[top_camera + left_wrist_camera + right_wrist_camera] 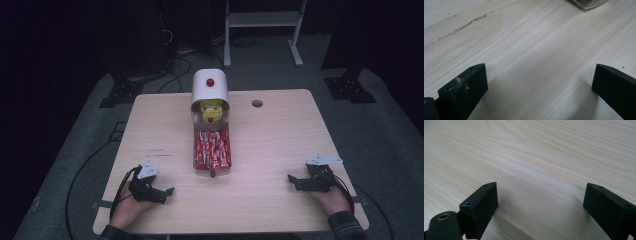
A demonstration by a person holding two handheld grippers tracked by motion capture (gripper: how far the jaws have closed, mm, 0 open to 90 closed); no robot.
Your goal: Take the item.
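Note:
A white rounded dispenser [210, 86] with a red knob stands at the table's far middle, something yellow showing in its mouth. In front of it a clear tray [195, 159] holds several red packets [212, 148]. My left gripper [167, 193] rests on the table near the front left, held by a hand, jaws open with only bare wood between them [539, 85]. My right gripper [292, 181] lies near the front right, jaws open over bare wood [541, 202]. A corner of the tray [587, 3] shows at the top of the left gripper view.
The light wooden table [280, 135] has a round cable hole [257, 103] at the far right of centre and scuff marks [157, 152] left of the tray. A white metal frame [262, 22] and dark stands sit on the floor behind.

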